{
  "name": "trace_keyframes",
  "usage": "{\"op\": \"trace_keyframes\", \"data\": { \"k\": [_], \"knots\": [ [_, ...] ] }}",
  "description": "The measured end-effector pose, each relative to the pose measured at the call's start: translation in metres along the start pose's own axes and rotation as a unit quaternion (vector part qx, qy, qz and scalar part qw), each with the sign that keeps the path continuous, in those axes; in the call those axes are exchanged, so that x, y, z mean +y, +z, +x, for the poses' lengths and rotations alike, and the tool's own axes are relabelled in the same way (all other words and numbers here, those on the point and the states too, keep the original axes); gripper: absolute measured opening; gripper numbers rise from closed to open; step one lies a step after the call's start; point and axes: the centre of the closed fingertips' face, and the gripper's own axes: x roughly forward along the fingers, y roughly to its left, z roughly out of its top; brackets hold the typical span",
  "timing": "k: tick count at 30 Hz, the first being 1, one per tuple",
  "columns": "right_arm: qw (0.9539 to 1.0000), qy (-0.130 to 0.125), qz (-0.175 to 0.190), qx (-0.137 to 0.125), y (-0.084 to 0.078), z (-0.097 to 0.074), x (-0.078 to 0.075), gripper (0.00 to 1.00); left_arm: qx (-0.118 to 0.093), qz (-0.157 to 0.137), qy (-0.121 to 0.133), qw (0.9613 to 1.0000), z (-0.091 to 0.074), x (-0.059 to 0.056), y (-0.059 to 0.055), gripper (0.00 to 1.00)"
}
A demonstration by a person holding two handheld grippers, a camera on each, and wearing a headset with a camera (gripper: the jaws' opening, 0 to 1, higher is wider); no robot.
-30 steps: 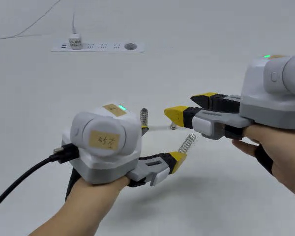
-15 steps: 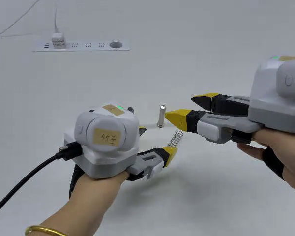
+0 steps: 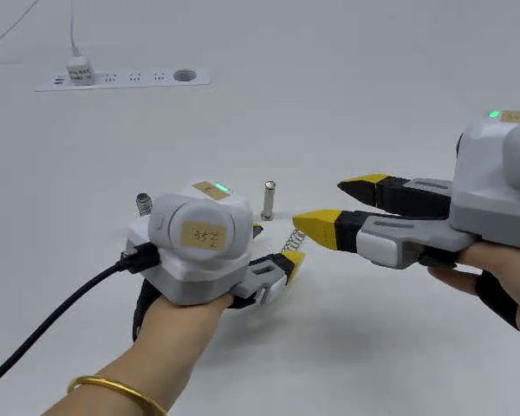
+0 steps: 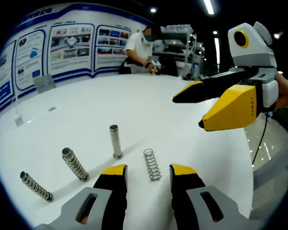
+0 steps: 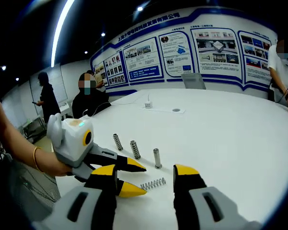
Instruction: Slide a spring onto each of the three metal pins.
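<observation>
white table, wall posters upper left. two sprung pins, one bare pin, one loose spring lower centre. my left gripper and right gripper gape.

The spring, which a second ago jutted up at a slant from the tip of the left tool, now lies flat on the counter just ahead of that tool's parted jaws, a little to the right of the bare pin. The right tool, whose yellow tips overlapped the bare pin in the head view a second ago, has drawn back and now stands apart to the right of the pin, leaving its full height in sight.
</observation>
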Motion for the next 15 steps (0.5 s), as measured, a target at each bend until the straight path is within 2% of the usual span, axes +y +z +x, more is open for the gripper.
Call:
{"op": "trace_keyframes", "data": {
  "k": [15],
  "knots": [
    [1.0000, 0.002, 0.002, -0.003, -0.012, -0.013, -0.003, 0.49, 0.014, 0.006, -0.006, 0.9999, 0.009, -0.002, -0.011, 0.24]
  ]
}}
